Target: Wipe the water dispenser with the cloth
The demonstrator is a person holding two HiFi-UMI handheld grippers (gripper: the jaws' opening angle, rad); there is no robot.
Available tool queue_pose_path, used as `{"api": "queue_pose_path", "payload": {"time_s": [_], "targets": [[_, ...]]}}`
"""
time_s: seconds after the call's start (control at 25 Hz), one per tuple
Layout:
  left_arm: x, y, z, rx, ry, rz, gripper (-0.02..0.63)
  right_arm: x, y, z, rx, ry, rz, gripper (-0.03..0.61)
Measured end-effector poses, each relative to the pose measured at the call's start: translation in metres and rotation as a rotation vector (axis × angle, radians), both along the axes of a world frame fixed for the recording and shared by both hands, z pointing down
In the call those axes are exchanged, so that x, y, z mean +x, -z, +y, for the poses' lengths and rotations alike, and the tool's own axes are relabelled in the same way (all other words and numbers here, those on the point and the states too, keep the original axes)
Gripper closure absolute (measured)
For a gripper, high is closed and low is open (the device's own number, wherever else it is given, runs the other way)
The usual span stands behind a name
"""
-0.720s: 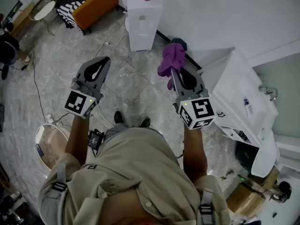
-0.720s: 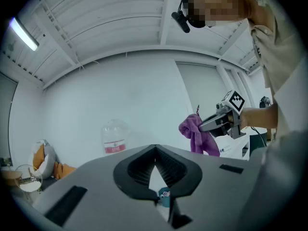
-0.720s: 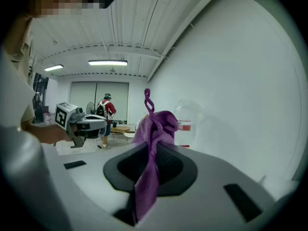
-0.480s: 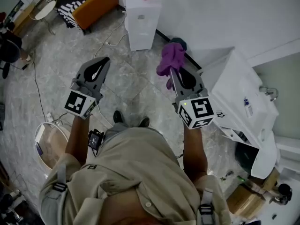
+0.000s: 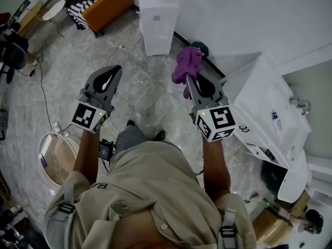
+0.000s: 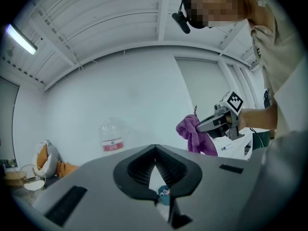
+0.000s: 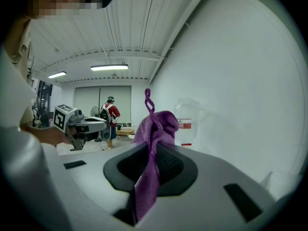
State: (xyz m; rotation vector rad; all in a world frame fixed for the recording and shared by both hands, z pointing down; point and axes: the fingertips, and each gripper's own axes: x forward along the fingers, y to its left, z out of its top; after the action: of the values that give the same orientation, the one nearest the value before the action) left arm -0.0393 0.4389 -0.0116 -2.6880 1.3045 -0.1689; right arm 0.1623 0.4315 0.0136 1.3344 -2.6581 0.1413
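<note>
Pinching cloth [image 5: 188, 62]: right hand-held gripper [image 5: 189, 80]; left hand-held gripper [image 5: 115, 69] closed, empty; bottle label [image 6: 112, 146] illegible.

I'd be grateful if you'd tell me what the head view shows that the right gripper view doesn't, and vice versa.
Only the head view: the orange sofa and the person's shoes. Only the right gripper view: ceiling lights and a distant person in red. Both: the purple cloth pinched in the right claw, the left claw, and the water dispenser.
</note>
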Motion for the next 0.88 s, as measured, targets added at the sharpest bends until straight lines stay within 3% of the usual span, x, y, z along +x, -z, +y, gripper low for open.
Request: {"api": "queue_pose_path", "payload": {"time_s": [0.24,0.64,0.88], "targets": [[-0.01,-0.007,-0.015,-0.015,0.008,0.009,0.597,-0.003,-0.004,-0.017,-0.032,-0.007,-0.098,0.52],[-0.02,-0.017,-0.101,-0.039,-0.074,0.035,0.598,-0.023,-0.015,-0.083,-0.058,-0.077,-0.07,0.52],[-0.046,-0.02,-0.168,-0.047,-0.112,0.034,0.598,-0.048,-0.021,-0.143,-0.067,-0.124,-0.069,0.52]]}}
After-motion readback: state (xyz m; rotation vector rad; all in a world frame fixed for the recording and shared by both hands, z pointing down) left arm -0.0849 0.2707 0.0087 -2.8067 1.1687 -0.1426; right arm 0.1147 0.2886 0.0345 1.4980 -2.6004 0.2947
